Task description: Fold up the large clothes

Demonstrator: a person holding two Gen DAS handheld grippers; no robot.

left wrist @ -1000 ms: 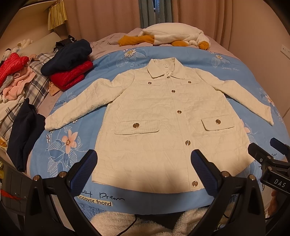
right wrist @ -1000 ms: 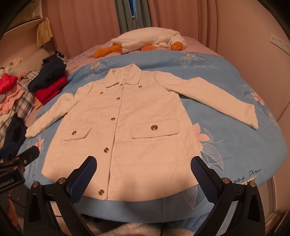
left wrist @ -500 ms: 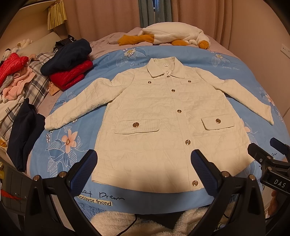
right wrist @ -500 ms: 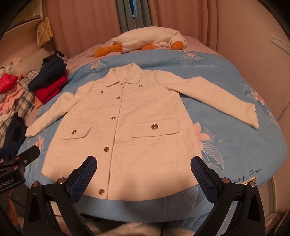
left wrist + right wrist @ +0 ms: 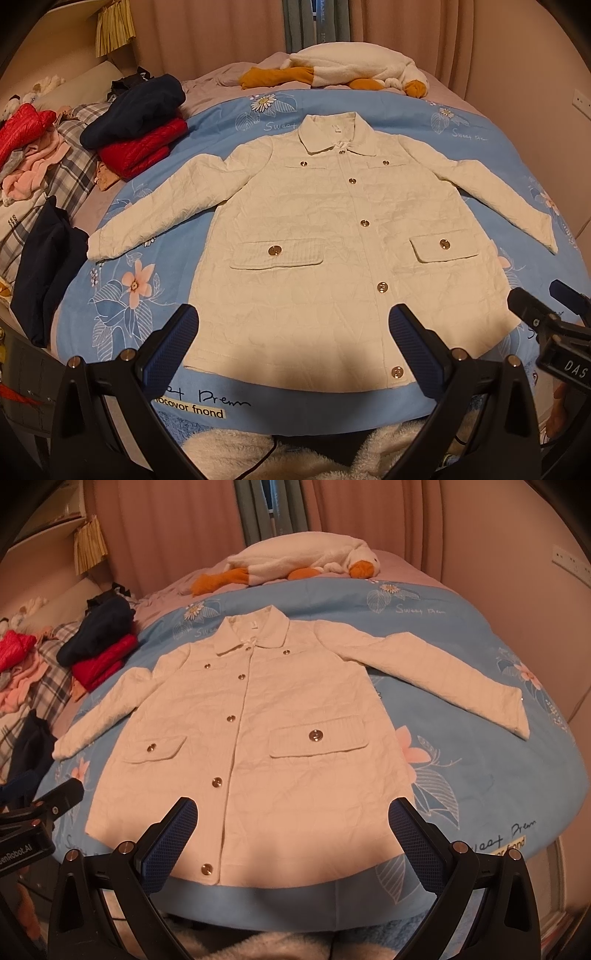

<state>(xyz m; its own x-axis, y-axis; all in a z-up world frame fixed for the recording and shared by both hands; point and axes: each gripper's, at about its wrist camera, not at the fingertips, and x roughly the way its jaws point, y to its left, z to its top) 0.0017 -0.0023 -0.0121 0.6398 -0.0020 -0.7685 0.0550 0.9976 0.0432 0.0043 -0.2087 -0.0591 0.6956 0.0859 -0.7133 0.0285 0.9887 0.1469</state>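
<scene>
Jacket [image 5: 332,236] in quilted white lies flat, buttoned, front up, sleeves spread, on the blue floral duvet [image 5: 122,295] of the bed. Left hand-held gripper [image 5: 291,343] and right hand-held gripper [image 5: 291,830] hover near its hem, jaws apart, holding nothing.

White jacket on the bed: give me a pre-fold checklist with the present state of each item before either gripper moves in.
1. White jacket lies flat, front up, buttoned: ok.
2. Both sleeves spread out to the sides, left sleeve and right sleeve not tucked under: ok.
3. Left gripper open, nothing between its fingers: ok.
4. Right gripper open, nothing between its fingers: ok.
5. Blue quilt around the jacket free of other clothes; the red and navy pile sits apart from the left sleeve: ok.
6. Hem smooth along the near edge: cannot tell, it is in shadow and partly behind the fingers.
</scene>
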